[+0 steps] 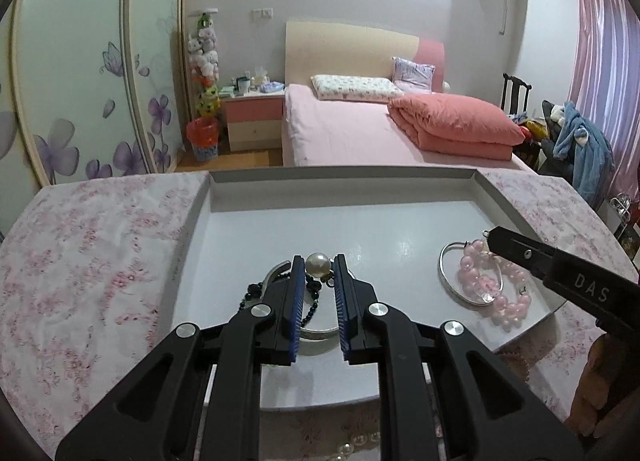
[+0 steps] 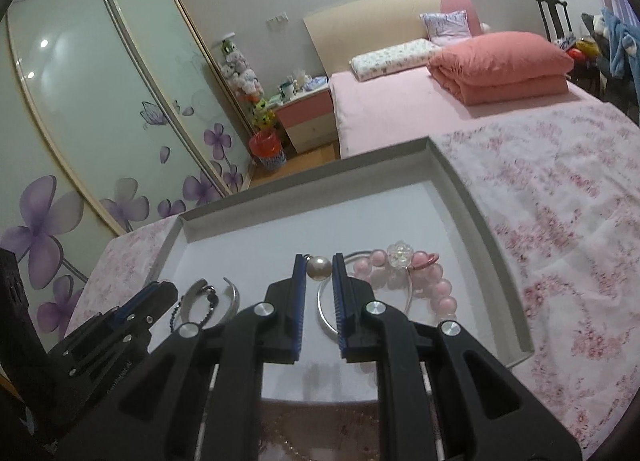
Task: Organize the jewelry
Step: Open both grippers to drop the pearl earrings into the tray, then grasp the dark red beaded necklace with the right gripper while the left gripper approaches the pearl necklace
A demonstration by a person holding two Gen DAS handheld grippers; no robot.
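I have both tools over the white tray (image 1: 360, 229), which sits on a floral pink cloth (image 1: 100, 261). The left gripper (image 1: 318, 259) is at the tray's near left part with its jaws set narrow. A pearl (image 1: 318, 266) fills the gap at the tips, seeming to touch both blue pads. I cannot tell whether it is pinched or only lies just past them. Beneath those fingers, on the tray floor, a black bead string (image 1: 250, 295) runs across an open silver cuff (image 1: 316, 335). The right gripper (image 2: 319, 259) is over the tray's near right part, also narrow, with a looped pearl (image 2: 319, 267) spanning its tips. Again I cannot tell if it is gripped, nor whether it is the same pearl. Just beyond it on the tray floor, a silver bangle (image 2: 322, 307) overlaps a pink bead bracelet (image 2: 444, 293) that carries a clear flower bead. From the left camera, the right tool's tip hangs directly over that bracelet. From the right camera, the left tool sits beside the cuff at the tray's near left edge.
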